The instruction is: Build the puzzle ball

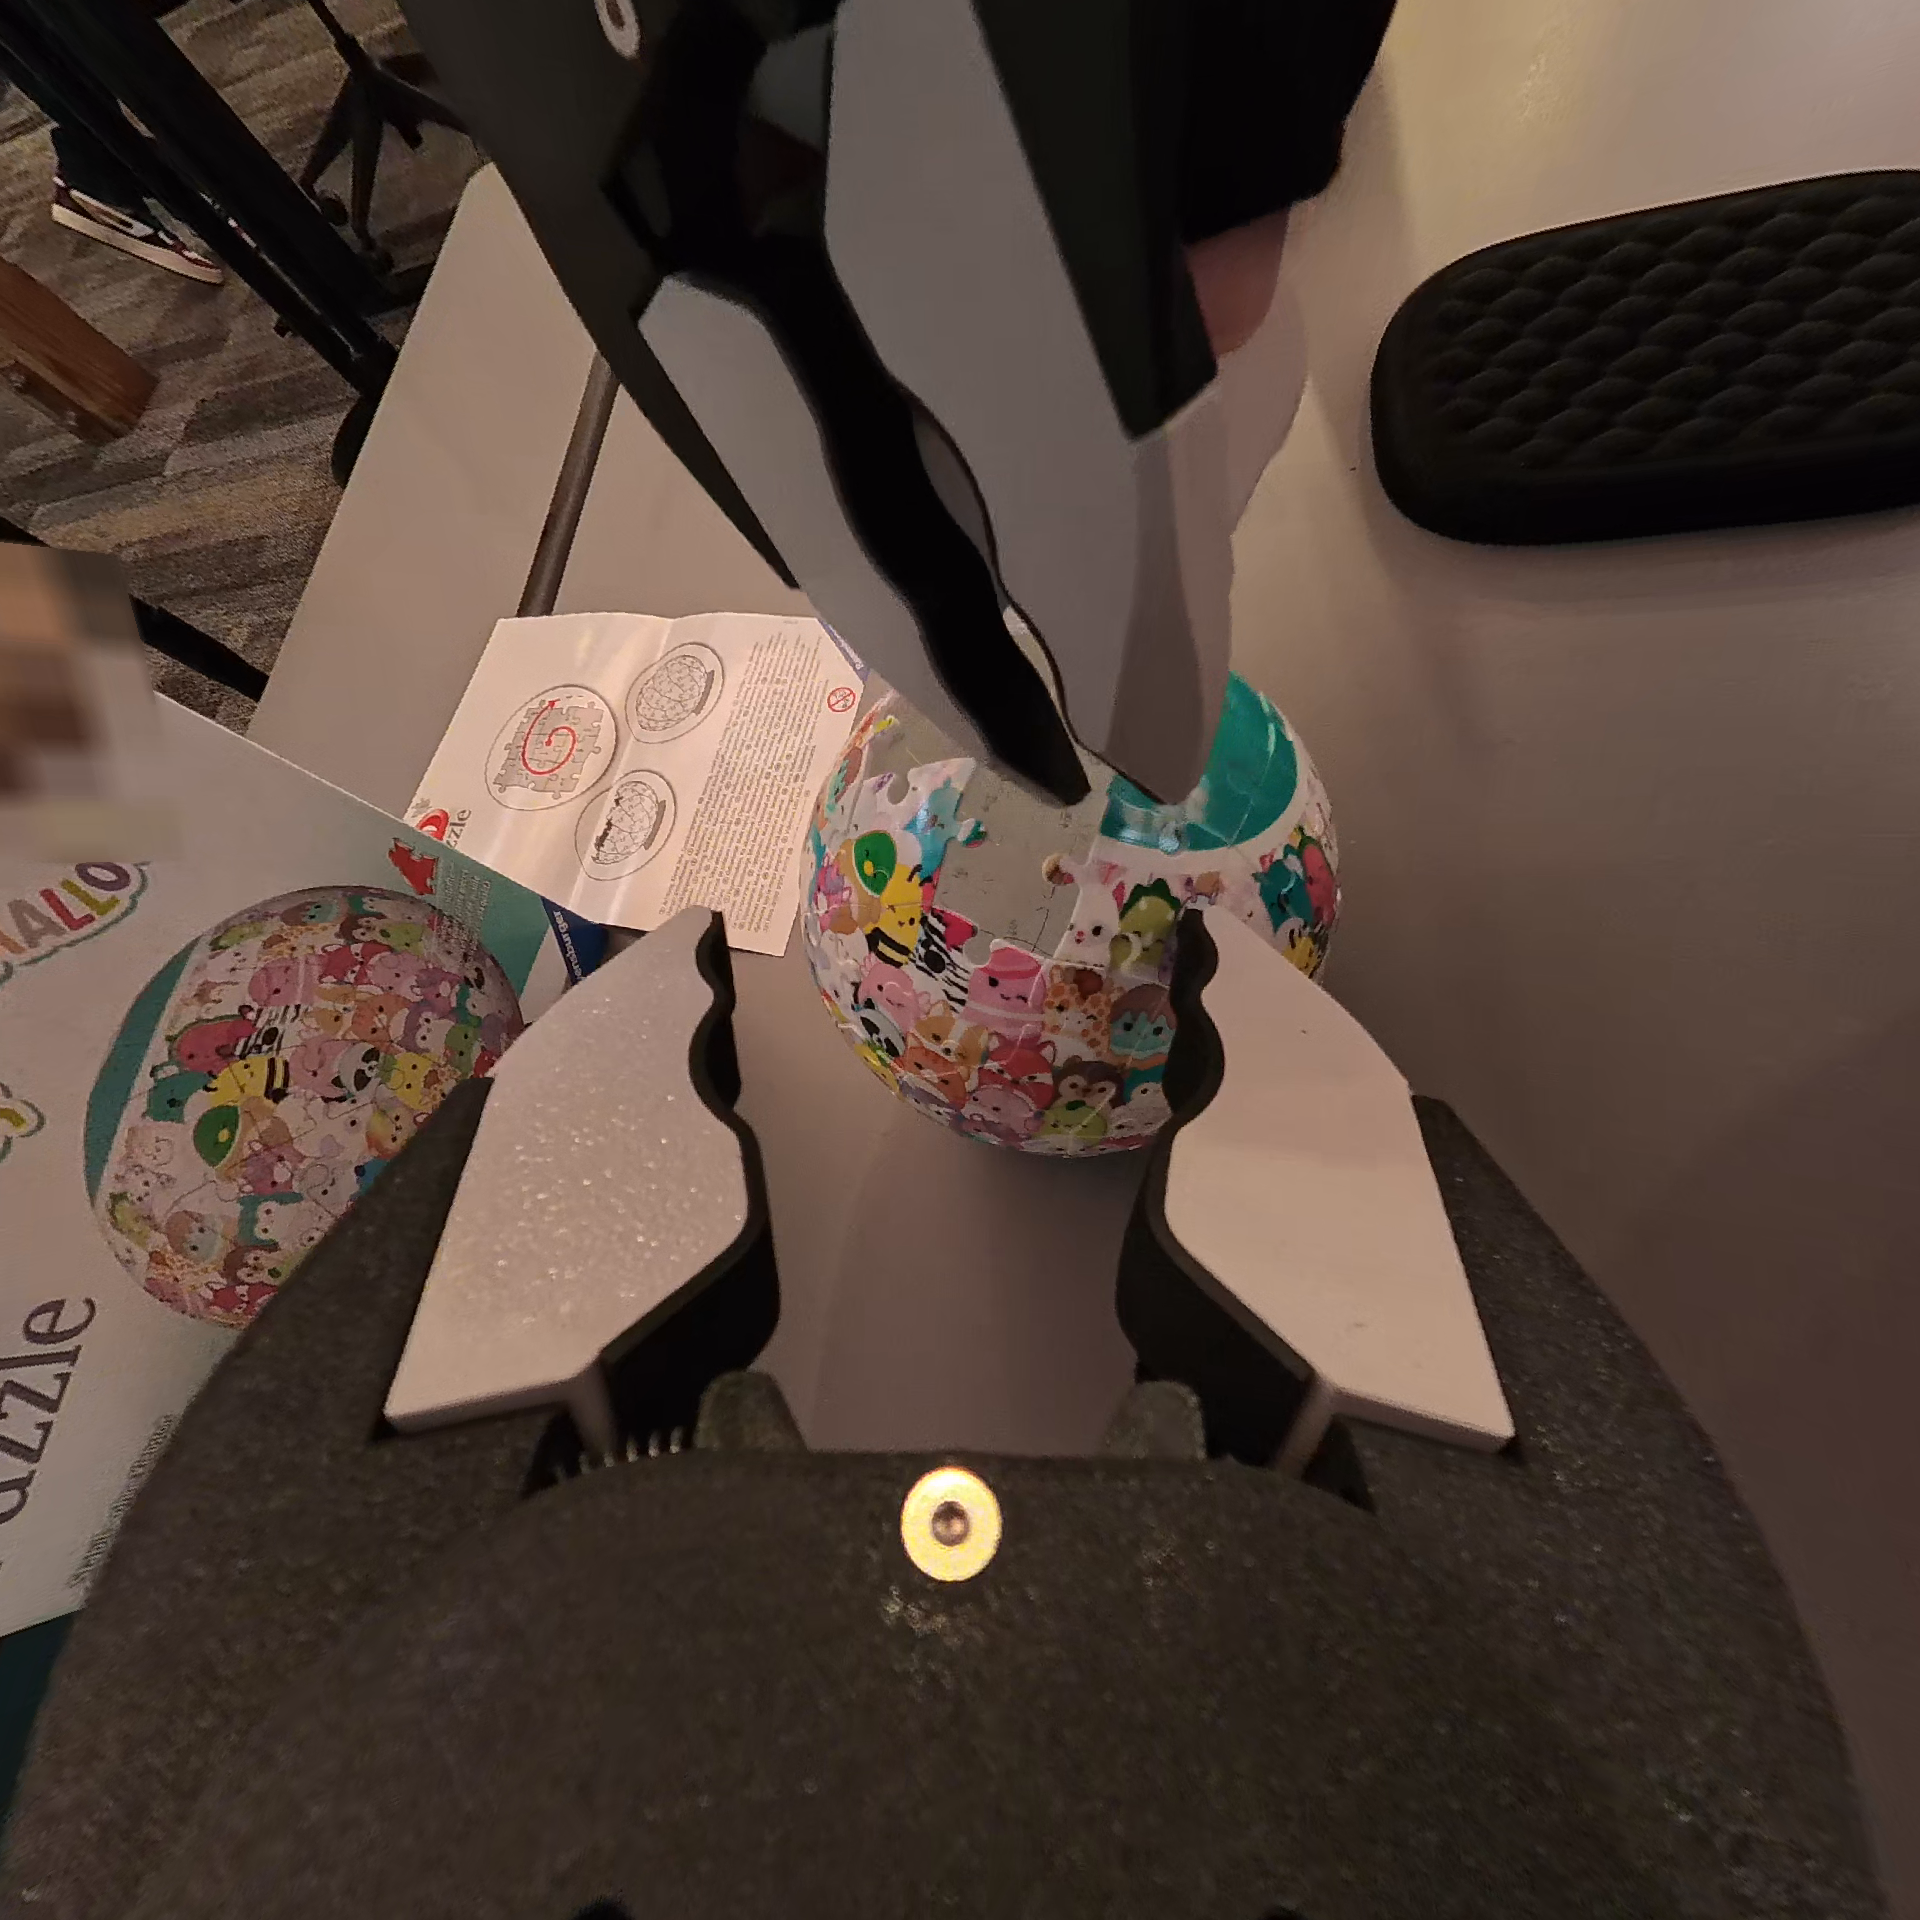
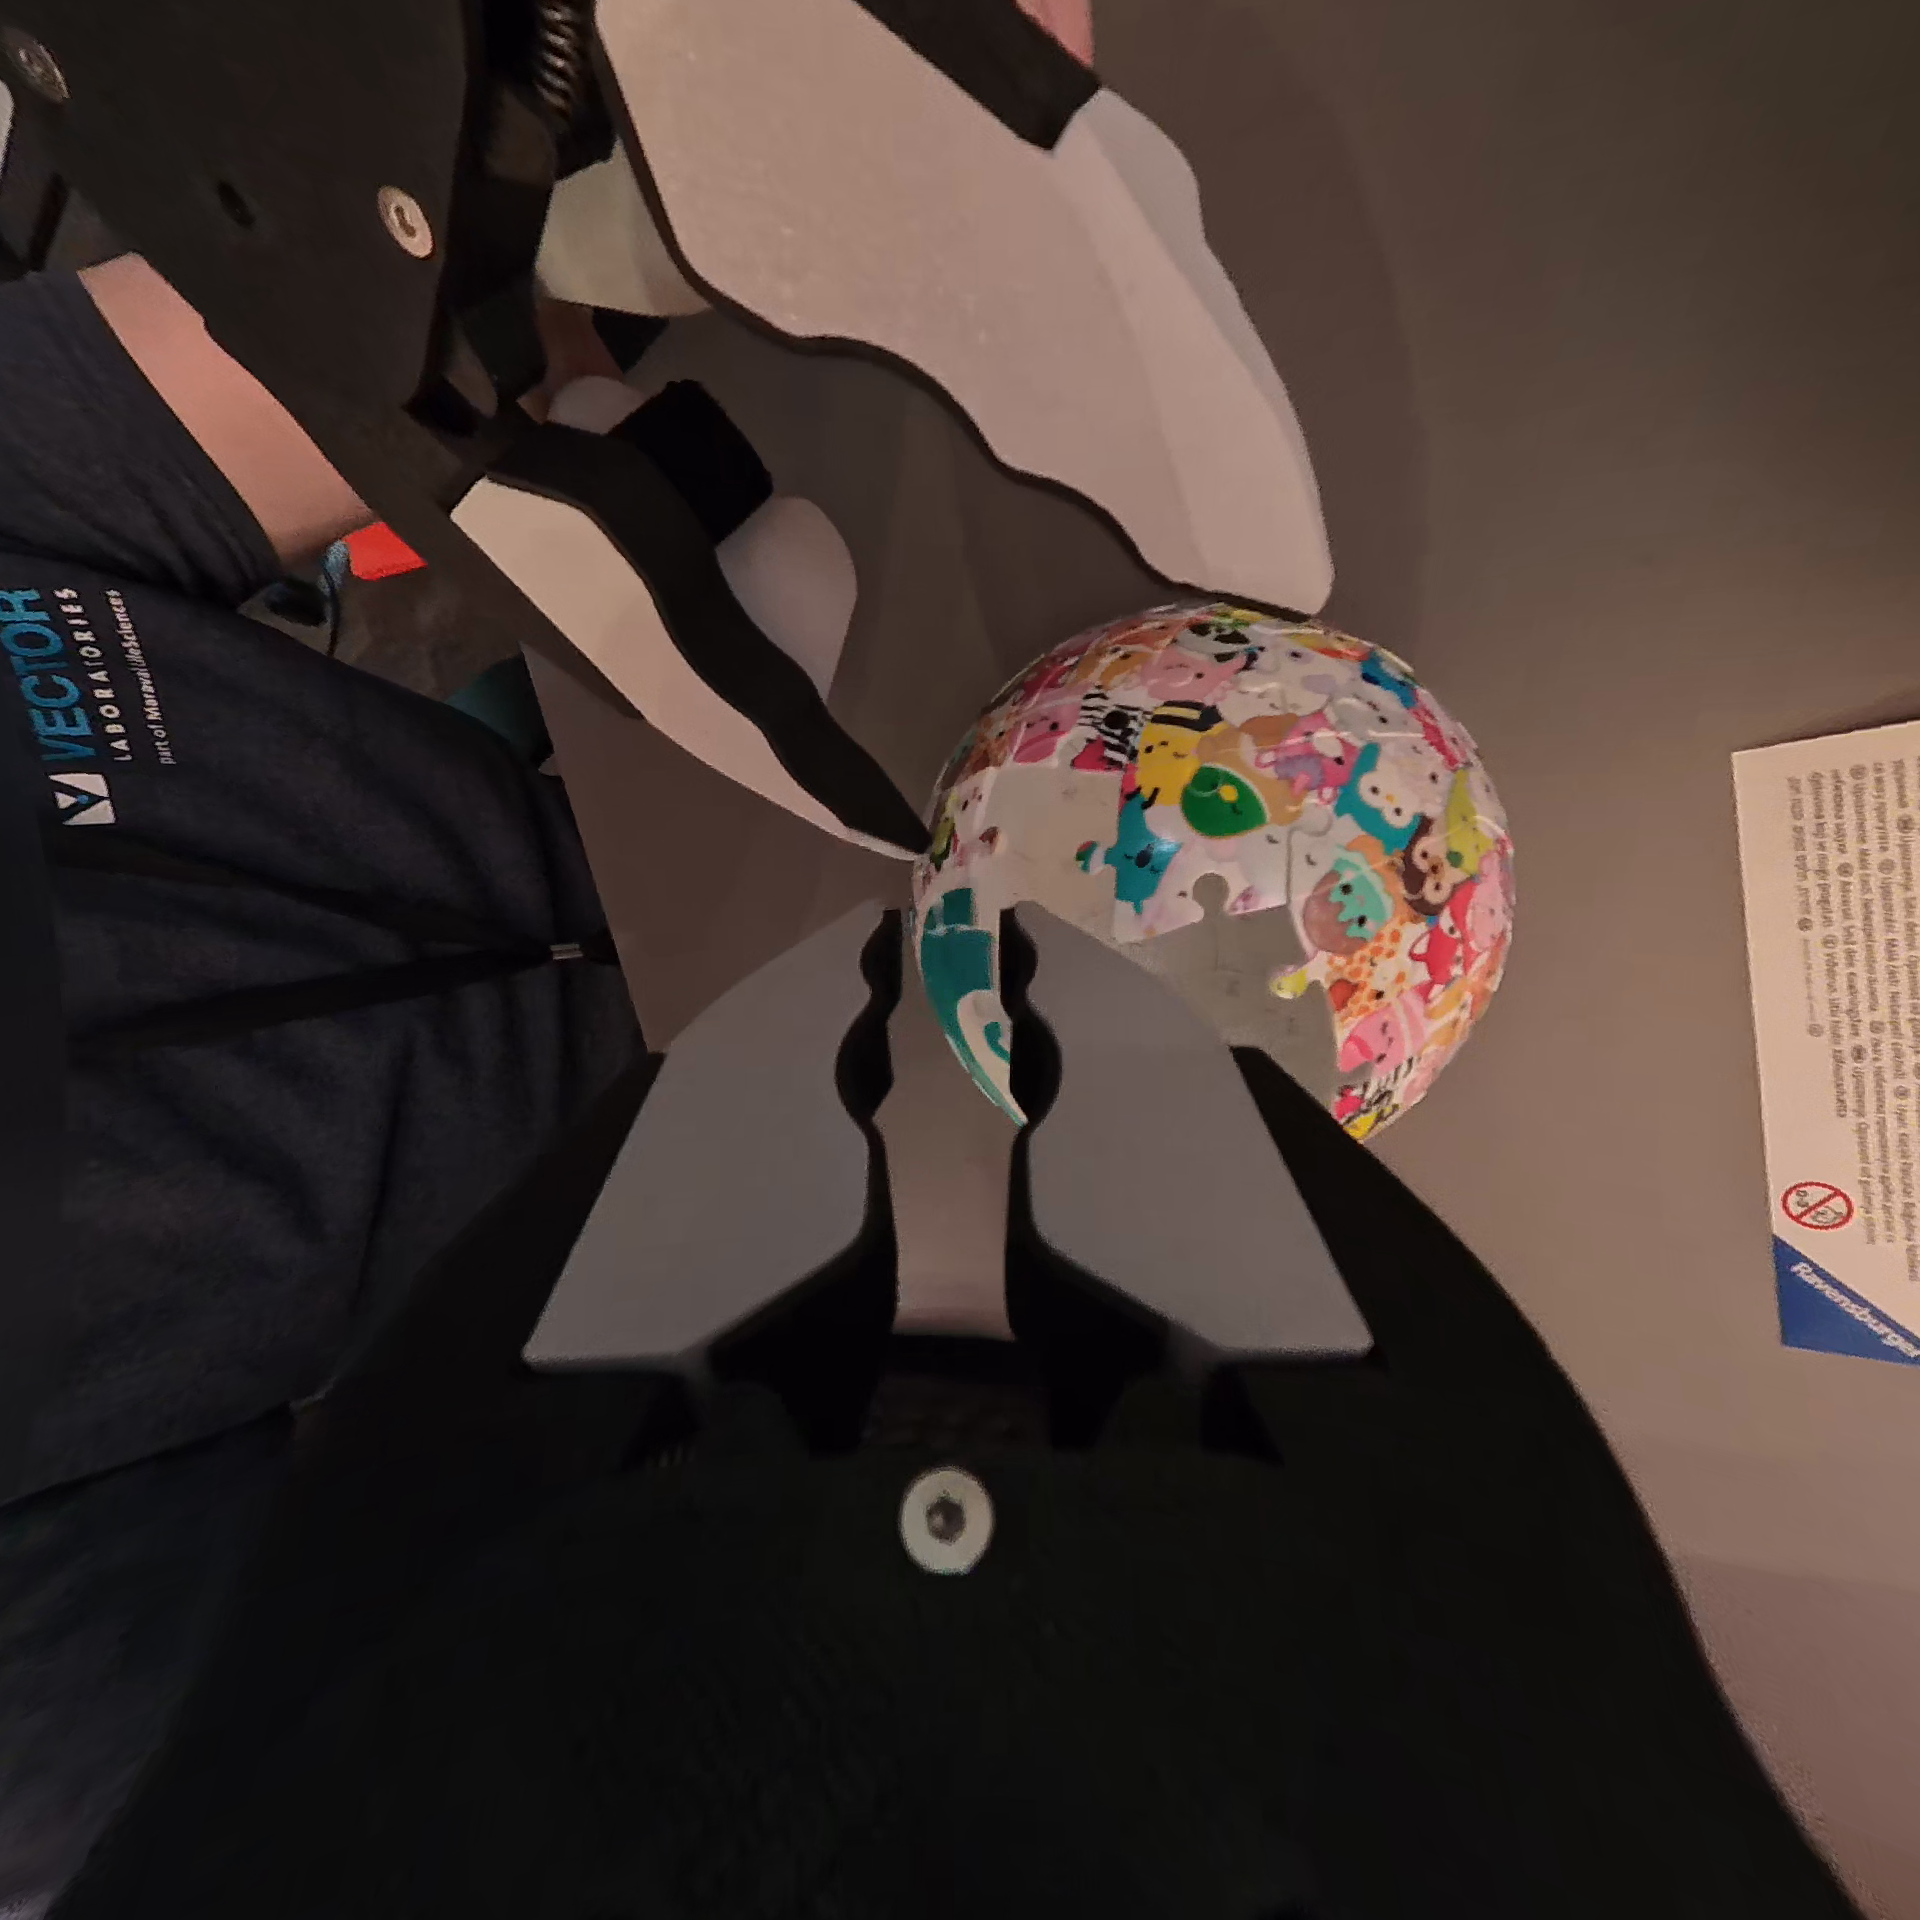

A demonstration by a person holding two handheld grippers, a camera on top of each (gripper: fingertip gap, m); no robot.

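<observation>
The puzzle ball (image 1: 935, 997), a part-built sphere covered in colourful cartoon animals, rests on the pale table (image 1: 1558, 935). It has an open gap (image 1: 997, 842) showing its grey inside. My right gripper (image 1: 1127, 795) comes down from above. It is shut on a teal piece (image 1: 1153, 821) at the rim of the gap, one finger inside the ball and one outside. The right wrist view shows the teal piece (image 2: 961, 987) between its fingers (image 2: 956, 920). My left gripper (image 1: 956, 935) is open, with its fingertips on either side of the ball (image 2: 1299, 779).
A folded instruction leaflet (image 1: 644, 769) lies behind the ball on the left. The puzzle box (image 1: 260, 1091) with a picture of the ball lies at the left. A black padded rest (image 1: 1662, 353) lies at the back right. A person's dark sleeve (image 2: 208, 987) is at the left of the right wrist view. Both grippers' tips are close together, under 4 cm apart.
</observation>
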